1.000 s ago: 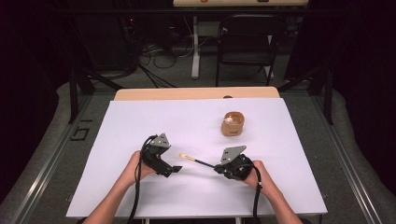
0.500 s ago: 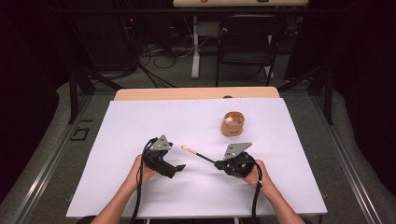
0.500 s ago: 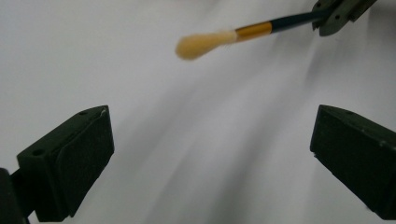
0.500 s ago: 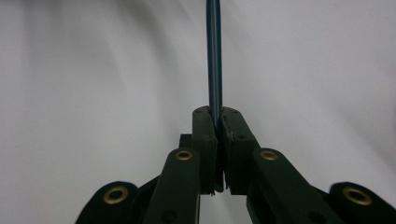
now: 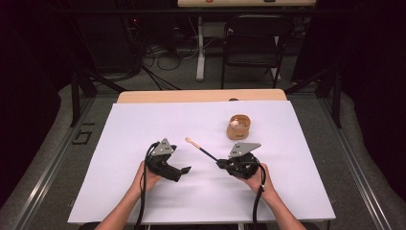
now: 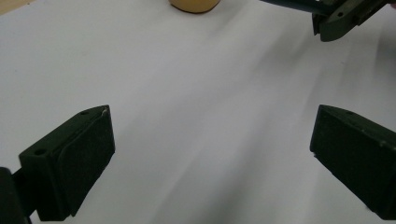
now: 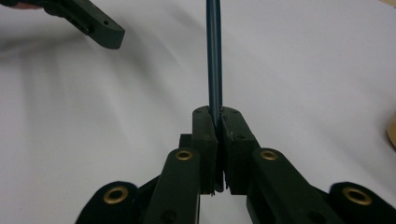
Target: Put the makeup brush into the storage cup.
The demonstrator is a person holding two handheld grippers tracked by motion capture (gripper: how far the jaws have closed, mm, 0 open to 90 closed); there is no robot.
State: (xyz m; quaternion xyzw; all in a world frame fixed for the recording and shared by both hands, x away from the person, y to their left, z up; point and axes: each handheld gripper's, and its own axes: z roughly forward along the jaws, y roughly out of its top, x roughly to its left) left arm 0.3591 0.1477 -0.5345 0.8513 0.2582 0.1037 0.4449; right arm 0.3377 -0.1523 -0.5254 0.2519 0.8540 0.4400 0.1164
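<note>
Item 1: slender dark-blue stick with a pale rounded tip (image 5: 201,149). It was clamped at its dark end in the right hand-held gripper (image 5: 221,163) and ran up and to the left from there in the high view, its pale tip lifted toward the middle of the white sheet. It lay just left of, and nearer the person than, the small round tan wooden cup (image 5: 239,126), apart from it. In the right gripper view the shaft (image 7: 214,60) rose straight out from between the two black pads, which were pressed together on it.

Item 2: right hand-held gripper, black, with a grey three-cornered plate on top. It was held in the person's right hand (image 5: 256,176), near the cup on the person's side.

Item 3: left hand-held gripper (image 5: 186,169), black, same plate. It was held in the left hand (image 5: 146,175), well to the left of the cup. Its jaws stood wide apart with nothing between them; in the left gripper view bare white sheet lay between the pads.

Item 4: small round tan wooden cup, upright, with a pale object inside that was too small to identify.

Item 5: bench (image 5: 201,96), wooden edge visible beyond the cup, covered by a large white sheet (image 5: 143,124) that carried the cup.
</note>
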